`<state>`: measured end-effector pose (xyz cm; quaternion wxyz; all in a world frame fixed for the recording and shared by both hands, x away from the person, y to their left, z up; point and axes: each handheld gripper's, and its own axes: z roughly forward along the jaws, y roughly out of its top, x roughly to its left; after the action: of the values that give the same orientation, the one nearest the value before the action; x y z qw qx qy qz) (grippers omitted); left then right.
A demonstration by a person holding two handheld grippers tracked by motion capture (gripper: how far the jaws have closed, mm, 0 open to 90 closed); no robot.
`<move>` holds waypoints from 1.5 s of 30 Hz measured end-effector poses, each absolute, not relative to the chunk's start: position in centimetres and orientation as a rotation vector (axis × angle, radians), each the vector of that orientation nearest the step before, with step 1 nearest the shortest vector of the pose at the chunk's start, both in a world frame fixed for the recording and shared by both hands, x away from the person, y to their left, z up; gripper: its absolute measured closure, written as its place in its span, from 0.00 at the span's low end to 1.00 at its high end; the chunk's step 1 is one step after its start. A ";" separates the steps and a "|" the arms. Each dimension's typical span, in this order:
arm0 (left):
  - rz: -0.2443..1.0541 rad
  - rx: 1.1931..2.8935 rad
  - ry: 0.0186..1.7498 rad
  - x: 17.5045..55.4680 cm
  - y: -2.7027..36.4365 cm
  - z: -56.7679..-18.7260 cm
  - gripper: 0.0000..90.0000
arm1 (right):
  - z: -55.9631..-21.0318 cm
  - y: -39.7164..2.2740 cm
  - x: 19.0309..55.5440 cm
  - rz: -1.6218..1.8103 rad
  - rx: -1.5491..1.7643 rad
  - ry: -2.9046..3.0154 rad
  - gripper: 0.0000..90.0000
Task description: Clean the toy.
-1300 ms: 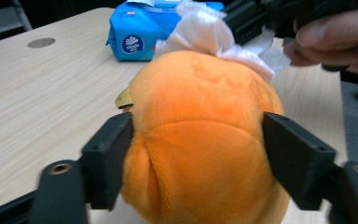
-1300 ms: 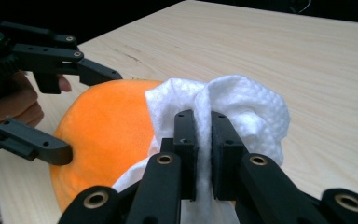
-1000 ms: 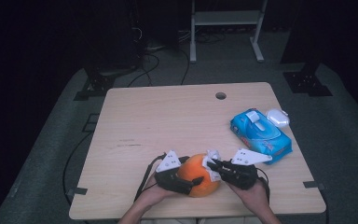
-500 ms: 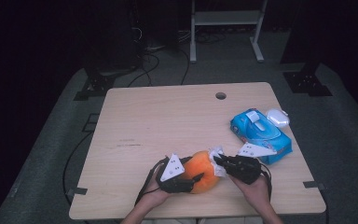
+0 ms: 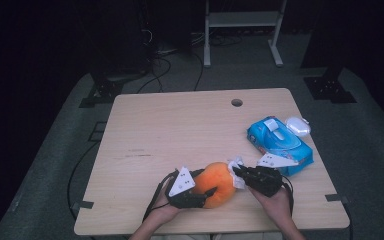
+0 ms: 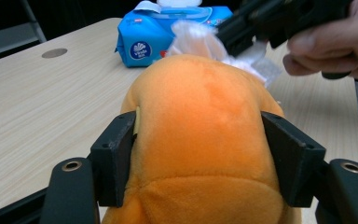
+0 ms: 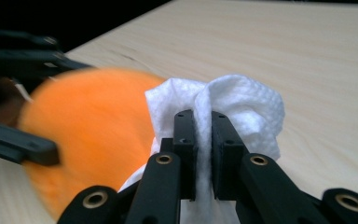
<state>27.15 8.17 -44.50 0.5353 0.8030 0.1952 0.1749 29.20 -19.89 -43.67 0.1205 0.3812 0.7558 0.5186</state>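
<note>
Near the front edge of the table (image 5: pixel 145 125), between the two hands, sits a soft orange plush toy (image 5: pixel 219 182). It looks fluffy and light, and it would squash easily when squeezed. It will not break, but it could roll or slide when pushed, so it needs a firm hold on both sides of its round body.

The left gripper (image 5: pixel 206 194) does just that. Its jaws have just been closing, and now its pads (image 6: pixel 116 156) press the toy on both sides, as the left gripper view shows. The toy bulges a little between them.

The right gripper (image 5: pixel 237 173) has its jaws pinched tight on a white wipe (image 7: pixel 242 105). The wipe is thin, floppy and crumpled, and it touches the top of the toy on the right side. It looks like the wipe is for rubbing the toy clean.

Farther back on the right lies a blue pack of wipes (image 5: pixel 278 144), with a small white lid (image 5: pixel 298 125) just beside it.
</note>
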 end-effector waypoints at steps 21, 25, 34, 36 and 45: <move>0.416 1.904 0.444 27.1 8.3 -44.7 0.34 | -42.4 -19.1 28.6 1.598 1.058 2.197 0.90; 0.414 1.908 0.439 27.1 8.2 -44.7 0.34 | -41.6 -18.1 27.8 1.605 0.971 2.217 0.90; 0.426 1.916 0.431 26.9 8.0 -44.7 0.34 | -43.9 -20.0 29.5 1.556 1.146 2.210 0.90; 0.423 1.912 0.432 26.9 8.0 -44.7 0.34 | -44.0 -20.2 29.6 1.552 1.171 2.204 0.90; 0.445 1.931 0.399 26.5 7.8 -44.6 0.34 | -42.5 -19.0 28.9 1.561 1.057 2.220 0.90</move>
<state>26.52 7.81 -44.59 0.5313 0.8093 0.1671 0.1865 28.91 -19.05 -42.45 0.1144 0.3607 0.7572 0.5323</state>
